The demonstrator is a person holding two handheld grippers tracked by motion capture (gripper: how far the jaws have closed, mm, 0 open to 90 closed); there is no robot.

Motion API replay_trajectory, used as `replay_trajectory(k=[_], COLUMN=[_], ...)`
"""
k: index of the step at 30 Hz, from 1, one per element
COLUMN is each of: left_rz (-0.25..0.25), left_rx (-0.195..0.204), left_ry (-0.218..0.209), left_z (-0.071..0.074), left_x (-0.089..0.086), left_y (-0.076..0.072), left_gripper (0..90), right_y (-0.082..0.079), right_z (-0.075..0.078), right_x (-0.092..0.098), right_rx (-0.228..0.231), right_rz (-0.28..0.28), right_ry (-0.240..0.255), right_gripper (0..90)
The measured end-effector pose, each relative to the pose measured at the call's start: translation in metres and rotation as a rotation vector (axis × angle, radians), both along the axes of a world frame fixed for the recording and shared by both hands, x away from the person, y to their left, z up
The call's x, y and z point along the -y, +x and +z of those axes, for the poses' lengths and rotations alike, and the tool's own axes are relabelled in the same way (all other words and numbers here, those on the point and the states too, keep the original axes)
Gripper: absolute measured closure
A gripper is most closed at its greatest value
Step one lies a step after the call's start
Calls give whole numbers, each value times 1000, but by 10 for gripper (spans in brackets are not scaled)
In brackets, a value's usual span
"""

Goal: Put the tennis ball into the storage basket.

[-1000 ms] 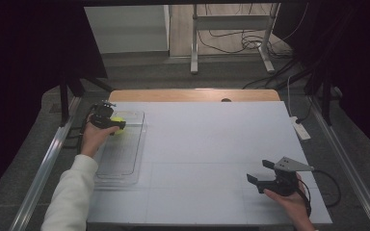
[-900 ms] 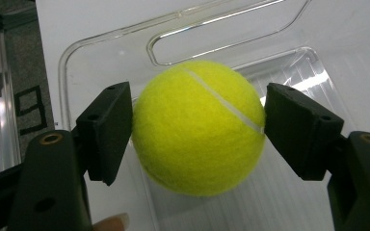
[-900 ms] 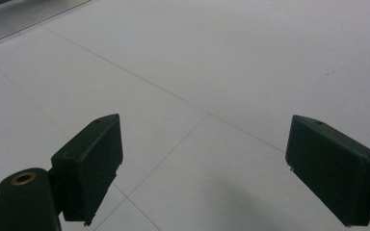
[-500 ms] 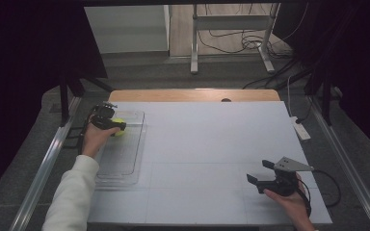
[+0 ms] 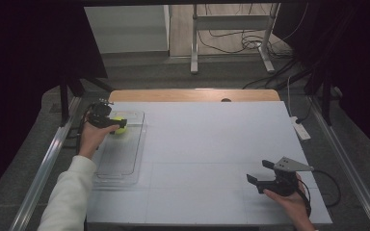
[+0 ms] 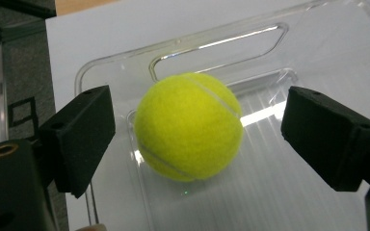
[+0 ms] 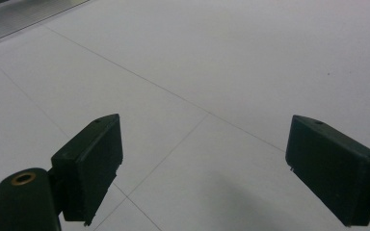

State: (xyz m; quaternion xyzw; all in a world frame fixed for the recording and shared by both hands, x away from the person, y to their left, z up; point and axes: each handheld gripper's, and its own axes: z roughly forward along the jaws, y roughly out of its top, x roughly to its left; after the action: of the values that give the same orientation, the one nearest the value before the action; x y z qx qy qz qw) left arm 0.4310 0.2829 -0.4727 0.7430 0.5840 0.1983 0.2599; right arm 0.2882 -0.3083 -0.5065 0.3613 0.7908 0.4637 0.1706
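Note:
A yellow-green tennis ball [image 6: 189, 127] rests in the far end of a clear plastic tray [image 6: 221, 43] at the table's left. In the high view the ball [image 5: 120, 126] lies just beyond my left gripper [image 5: 111, 124]. That left gripper [image 6: 197, 115] has just been opening: its black pads [image 6: 84, 130] stand on either side of the ball with a gap on both sides. At the front right of the white table my right gripper [image 5: 258, 172] hovers open. In the right gripper view my right gripper [image 7: 207, 159] has only bare tabletop between its pads.
The tray [image 5: 120, 159] runs along the table's left side toward the person. A small white device [image 5: 300, 129] lies at the right edge. A wooden strip [image 5: 192, 95] borders the back, and a metal rail [image 5: 43, 173] runs beside the left edge.
The left jaws have spread off the ball, which now lies free in the tray. The right hand has kept still.

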Motion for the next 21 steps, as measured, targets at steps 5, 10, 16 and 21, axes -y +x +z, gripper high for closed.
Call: replay_trajectory(k=[5, 10, 16, 21], left_rz=[-19, -33, -66, -94], left_rx=[31, 59, 89, 110], left_ry=[-33, -85, -137, -170], left_z=[6, 12, 18, 21], left_x=[-1, -3, -6, -7], left_y=[-5, -10, -19, -28], left_gripper=[112, 111, 113, 120], right_y=[0, 0, 0, 1], right_z=[0, 0, 0, 0], right_x=[0, 0, 1, 0], right_rx=[0, 1, -1, -1], right_rz=[0, 1, 0, 1], right_ry=[0, 0, -1, 3], right_gripper=[127, 127, 127, 127])
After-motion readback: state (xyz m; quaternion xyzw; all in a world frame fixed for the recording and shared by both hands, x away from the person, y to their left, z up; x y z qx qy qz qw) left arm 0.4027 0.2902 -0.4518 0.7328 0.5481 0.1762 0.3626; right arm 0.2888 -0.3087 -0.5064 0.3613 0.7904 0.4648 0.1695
